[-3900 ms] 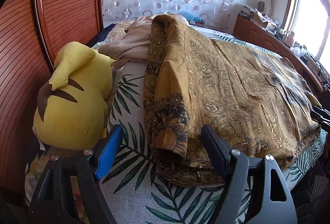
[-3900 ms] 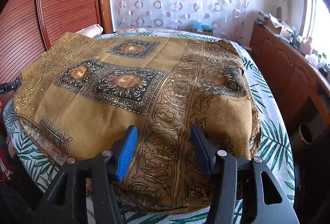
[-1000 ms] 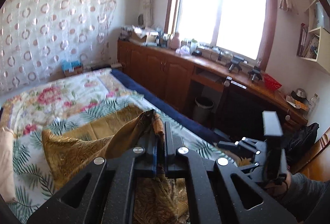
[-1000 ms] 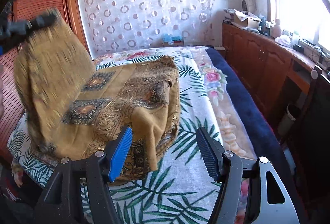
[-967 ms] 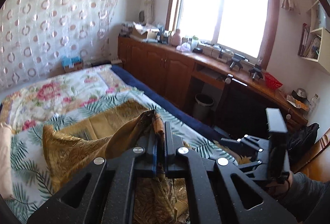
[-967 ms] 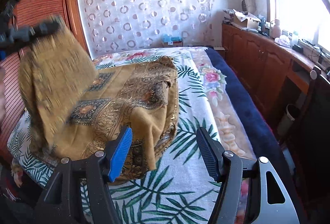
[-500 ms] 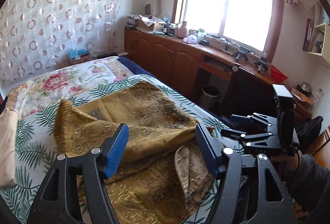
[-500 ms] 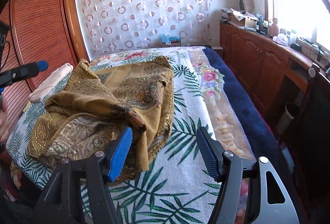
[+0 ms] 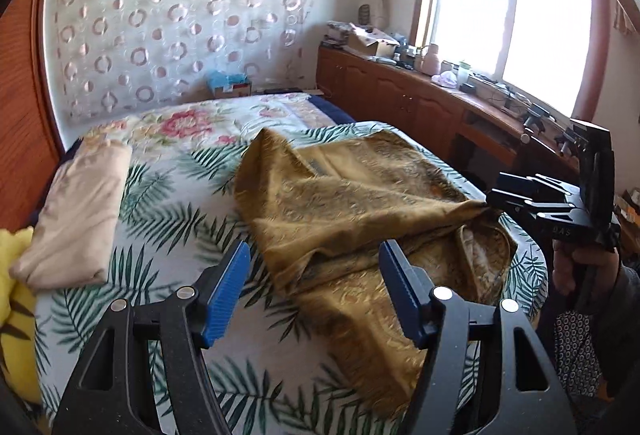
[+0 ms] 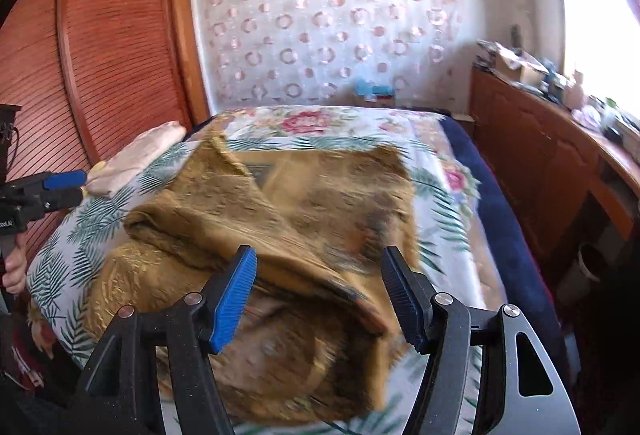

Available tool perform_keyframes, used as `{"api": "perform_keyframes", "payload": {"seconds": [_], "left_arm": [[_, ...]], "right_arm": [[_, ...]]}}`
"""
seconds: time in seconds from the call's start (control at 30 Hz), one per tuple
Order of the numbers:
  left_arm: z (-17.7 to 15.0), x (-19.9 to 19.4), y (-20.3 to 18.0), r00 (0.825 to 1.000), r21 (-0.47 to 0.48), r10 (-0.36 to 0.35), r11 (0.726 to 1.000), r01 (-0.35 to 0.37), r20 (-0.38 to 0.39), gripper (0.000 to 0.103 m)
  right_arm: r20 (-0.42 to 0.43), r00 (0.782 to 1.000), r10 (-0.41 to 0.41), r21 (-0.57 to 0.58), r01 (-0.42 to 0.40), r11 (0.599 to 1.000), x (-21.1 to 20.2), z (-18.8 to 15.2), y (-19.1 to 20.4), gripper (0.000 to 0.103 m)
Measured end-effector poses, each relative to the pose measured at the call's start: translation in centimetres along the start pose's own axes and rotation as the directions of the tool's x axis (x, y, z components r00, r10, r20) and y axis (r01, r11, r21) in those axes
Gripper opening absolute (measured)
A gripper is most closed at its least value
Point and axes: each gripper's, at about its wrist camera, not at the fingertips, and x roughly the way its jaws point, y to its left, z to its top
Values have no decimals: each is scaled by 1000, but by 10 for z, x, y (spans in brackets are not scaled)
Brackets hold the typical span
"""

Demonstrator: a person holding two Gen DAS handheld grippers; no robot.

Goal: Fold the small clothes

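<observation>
A golden patterned cloth lies rumpled and partly folded over on the palm-leaf bed sheet. My left gripper is open and empty, hovering near the cloth's left edge. In the right wrist view the cloth is blurred and spreads under my right gripper, which is open with a raised fold of cloth between its blue pads, which do not press on it. The left wrist view shows the right gripper from the side, its tips at a cloth corner. The left gripper shows at the far left, off the cloth.
A folded beige cloth lies at the bed's left side by a yellow plush toy. A wooden wardrobe stands left of the bed. A cluttered wooden counter runs along the right under the window, with a bin below.
My left gripper, shut on a lifted cloth corner a second ago, has opened and drawn back to the left. The cloth dropped onto the bed. My right gripper moved in over it.
</observation>
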Motion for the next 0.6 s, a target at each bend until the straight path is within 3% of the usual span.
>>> {"api": "perform_keyframes", "payload": {"seconds": [0.4, 0.6], "left_arm": [[-18, -9, 44, 997, -46, 79, 996, -79, -14, 68], [-22, -13, 55, 996, -58, 84, 995, -84, -10, 68]], "right_arm": [[-69, 992, 105, -174, -116, 978, 56, 38, 57, 66], [-128, 975, 182, -222, -207, 953, 78, 54, 69, 66]]}}
